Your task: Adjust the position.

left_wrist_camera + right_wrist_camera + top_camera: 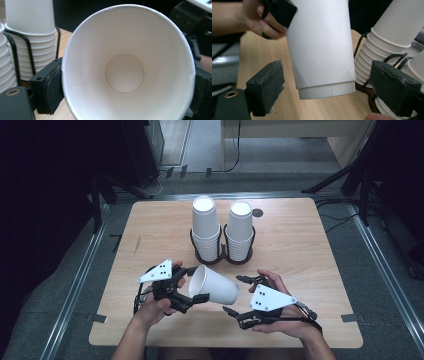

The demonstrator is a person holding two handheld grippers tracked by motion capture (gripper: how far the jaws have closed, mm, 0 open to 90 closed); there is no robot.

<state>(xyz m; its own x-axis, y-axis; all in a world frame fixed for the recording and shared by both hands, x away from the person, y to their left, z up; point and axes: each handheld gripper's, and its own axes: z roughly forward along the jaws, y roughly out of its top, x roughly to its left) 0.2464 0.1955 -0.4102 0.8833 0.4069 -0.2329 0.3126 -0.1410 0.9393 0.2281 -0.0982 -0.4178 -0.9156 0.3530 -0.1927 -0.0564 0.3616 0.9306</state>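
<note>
We hold the white paper cup (215,285) on its side above the wooden table's (300,250) near edge, the left gripper (194,284) clamped across its rim; the right gripper (240,295), jaws apart, flanks its base. Judged next: close on the base.

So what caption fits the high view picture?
Left gripper holds a white paper cup sideways; open right gripper waits near its base.

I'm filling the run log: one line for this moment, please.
left gripper: shut on paper cup, held sideways | right gripper: open, jaws astride cup's base | cup stacks in wire holder
</note>
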